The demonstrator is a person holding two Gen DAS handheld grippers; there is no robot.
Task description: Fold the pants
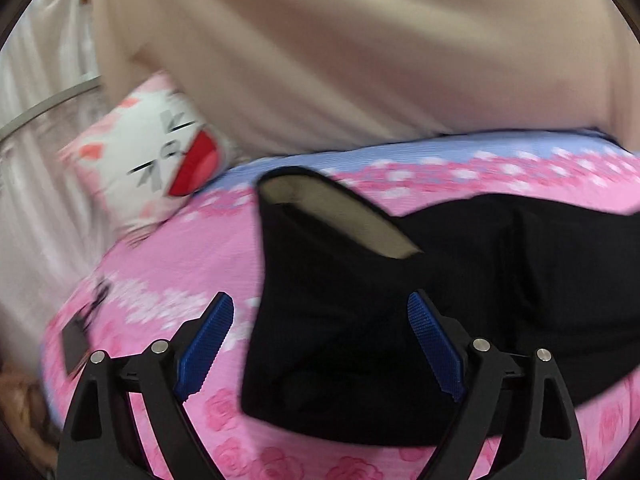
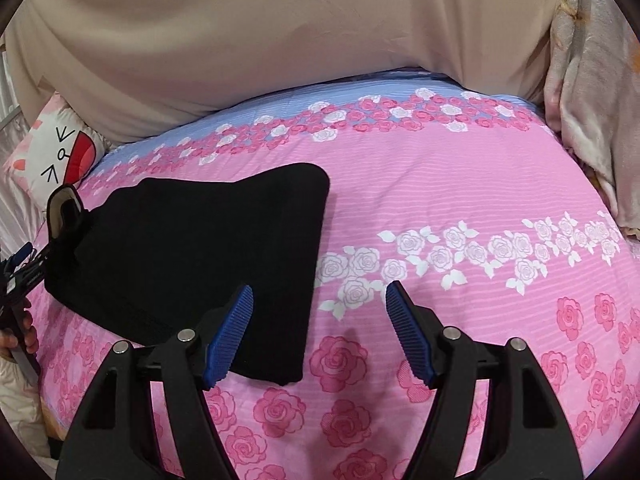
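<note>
Pants [image 2: 192,264] lie folded, black, on your pink rose-print bedspread [image 2: 440,184], both tongs empty.

Your left gripper [image 1: 320,312] stands wide apart above the bundle's near-left corner, nothing between its blue pads [image 1: 208,340]; in the right wrist view the pants sit at nine to ten o'clock. Your right gripper [image 2: 320,300] gapes about two-thirds, its left pad over the bundle's right edge, its right pad over bare bedspread, gripping nothing. A cartoon cat pillow [image 1: 152,160] rests at ten o'clock, a beige cushion [image 2: 280,40] at twelve.
</note>
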